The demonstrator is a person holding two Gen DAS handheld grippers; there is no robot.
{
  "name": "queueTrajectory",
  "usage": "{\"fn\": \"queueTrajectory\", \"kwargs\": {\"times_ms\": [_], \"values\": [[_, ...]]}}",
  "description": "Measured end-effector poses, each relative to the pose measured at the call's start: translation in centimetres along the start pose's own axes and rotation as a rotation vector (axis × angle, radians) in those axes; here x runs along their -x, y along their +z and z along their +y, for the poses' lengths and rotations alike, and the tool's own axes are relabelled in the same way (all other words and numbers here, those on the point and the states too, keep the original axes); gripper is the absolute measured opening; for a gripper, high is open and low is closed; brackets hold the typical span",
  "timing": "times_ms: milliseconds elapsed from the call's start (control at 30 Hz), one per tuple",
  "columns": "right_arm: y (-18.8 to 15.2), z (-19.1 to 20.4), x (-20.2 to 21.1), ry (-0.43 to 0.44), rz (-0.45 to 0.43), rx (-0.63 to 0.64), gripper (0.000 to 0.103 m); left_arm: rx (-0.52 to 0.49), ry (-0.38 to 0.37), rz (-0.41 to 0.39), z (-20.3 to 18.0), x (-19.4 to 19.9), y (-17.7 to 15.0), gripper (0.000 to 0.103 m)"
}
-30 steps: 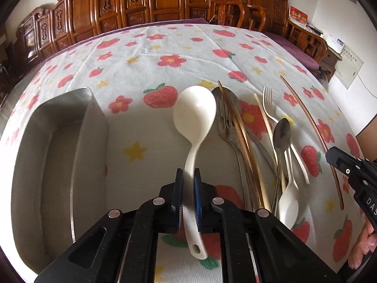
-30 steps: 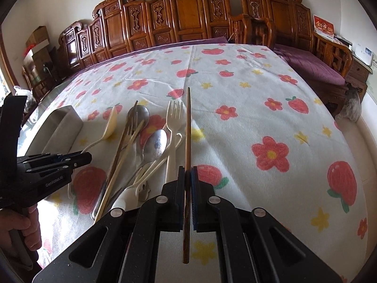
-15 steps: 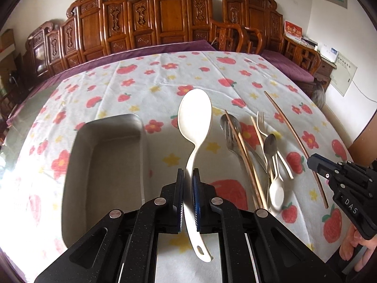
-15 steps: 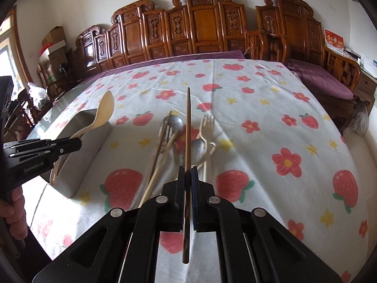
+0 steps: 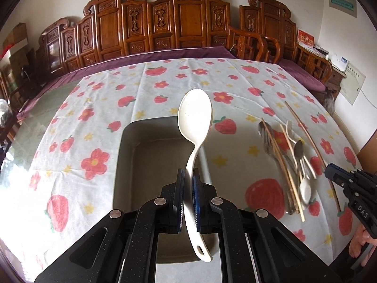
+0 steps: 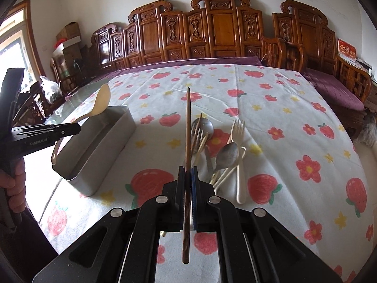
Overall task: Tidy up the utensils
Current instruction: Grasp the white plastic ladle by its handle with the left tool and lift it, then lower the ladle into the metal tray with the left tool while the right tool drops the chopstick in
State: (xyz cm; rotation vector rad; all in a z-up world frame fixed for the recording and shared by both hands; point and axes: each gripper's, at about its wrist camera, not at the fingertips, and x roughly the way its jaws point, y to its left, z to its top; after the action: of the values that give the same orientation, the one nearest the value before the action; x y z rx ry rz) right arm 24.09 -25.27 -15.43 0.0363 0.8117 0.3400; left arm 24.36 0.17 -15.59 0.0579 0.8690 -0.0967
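Observation:
My left gripper [image 5: 187, 176] is shut on the handle of a cream plastic spoon [image 5: 195, 118] and holds it in the air above the grey metal box [image 5: 141, 155]. In the right wrist view the spoon [image 6: 100, 103] hangs over the box [image 6: 94, 146] at the left, held by the left gripper [image 6: 77, 128]. My right gripper [image 6: 187, 172] is shut on a brown chopstick [image 6: 187, 122] and holds it above the table, over the utensil pile [image 6: 221, 155]. The right gripper also shows in the left wrist view [image 5: 329, 172].
The pile of forks, spoons and chopsticks [image 5: 289, 158] lies on the strawberry tablecloth [image 5: 165, 87] to the right of the box. Carved wooden chairs [image 6: 212, 30] line the table's far side. The table's left edge is bare glass [image 5: 28, 122].
My left gripper has lifted the cream spoon off the table and carried it left over the metal box. My right gripper has raised the chopstick higher above the pile.

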Motion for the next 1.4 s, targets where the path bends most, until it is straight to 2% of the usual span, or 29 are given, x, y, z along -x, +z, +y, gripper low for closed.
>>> {"fn": "queueTrajectory", "kwargs": {"times_ms": [433,767,833,1067,1400], "values": [[-0.3,1.9,-1.5,0.003,0.036,0.038,0.006,0.040,0.008,0.036,3.5,-2.7,-1.8,0.006],[0.6,4.1,-1.3,0.018,0.020,0.075,0.006,0.077,-0.005,0.053,5.4,-3.4,-1.8,0.008],[0.9,4.8,-1.3,0.020,0.018,0.087,0.006,0.092,-0.019,0.044,5.7,-3.0,-1.6,0.011],[1.9,7.4,-1.7,0.039,0.029,0.124,0.006,0.107,-0.040,-0.005,6.7,-0.8,-0.9,0.012],[4.3,13.0,-3.8,0.132,0.044,0.127,0.006,0.115,-0.010,-0.069,9.3,1.7,0.0,0.012]]}}
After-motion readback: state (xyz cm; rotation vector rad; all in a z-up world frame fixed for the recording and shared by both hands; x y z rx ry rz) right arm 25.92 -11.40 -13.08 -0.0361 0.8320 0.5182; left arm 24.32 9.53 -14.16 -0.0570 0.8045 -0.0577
